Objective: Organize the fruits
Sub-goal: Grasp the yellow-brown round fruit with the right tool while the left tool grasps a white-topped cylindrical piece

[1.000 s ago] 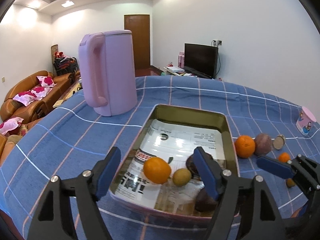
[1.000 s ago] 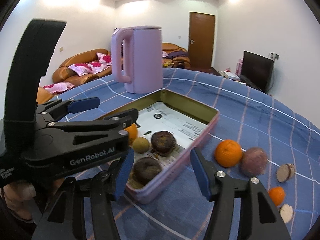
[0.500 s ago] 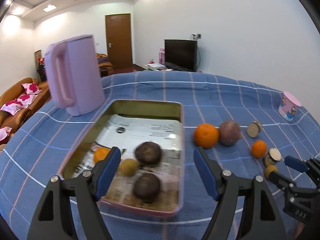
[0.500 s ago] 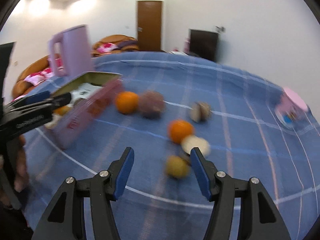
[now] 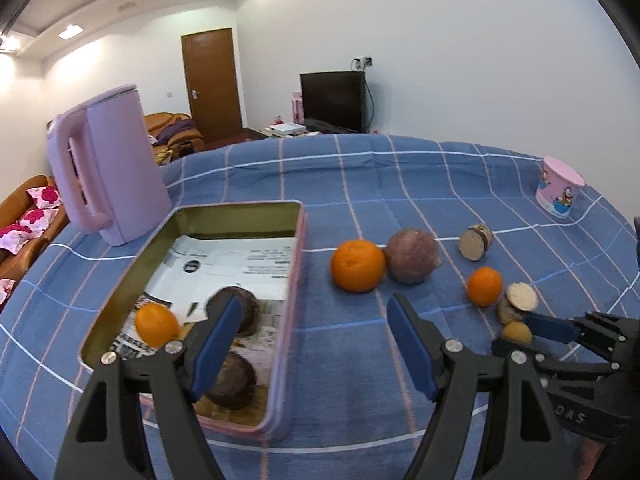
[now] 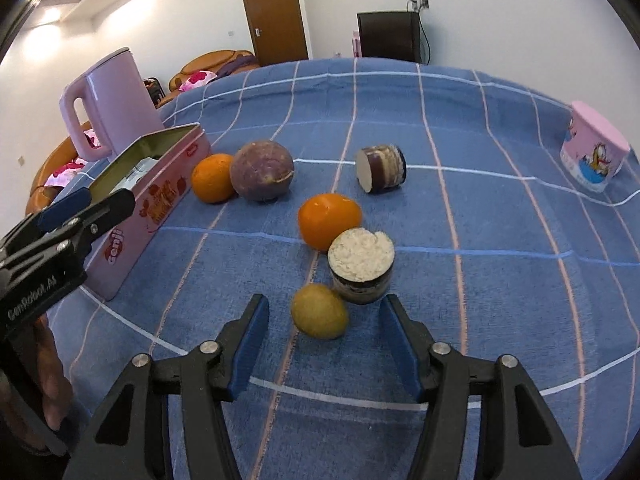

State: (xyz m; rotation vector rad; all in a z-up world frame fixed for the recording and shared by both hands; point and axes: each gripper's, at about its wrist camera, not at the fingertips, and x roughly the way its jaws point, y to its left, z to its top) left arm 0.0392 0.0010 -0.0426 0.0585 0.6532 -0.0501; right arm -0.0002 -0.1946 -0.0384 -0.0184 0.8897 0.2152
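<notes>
My right gripper is low over the blue checked cloth, its jaws closing around a small yellow-green fruit; a gap shows on both sides of it. Just behind stand a cut piece with a white face and a small orange. Farther back lie an orange, a purple-brown round fruit and a second cut piece. My left gripper hangs open and empty over the right rim of the pink tin. The tin holds a small orange and two dark fruits.
A lilac kettle stands behind the tin at the left. A pink cartoon cup sits near the table's far right edge. A hand holds the left gripper at the lower left of the right wrist view.
The right gripper swung from the tin to the loose fruits and narrowed around the yellow-green fruit. The left gripper shifted right, from above the tin's middle to its right rim.
</notes>
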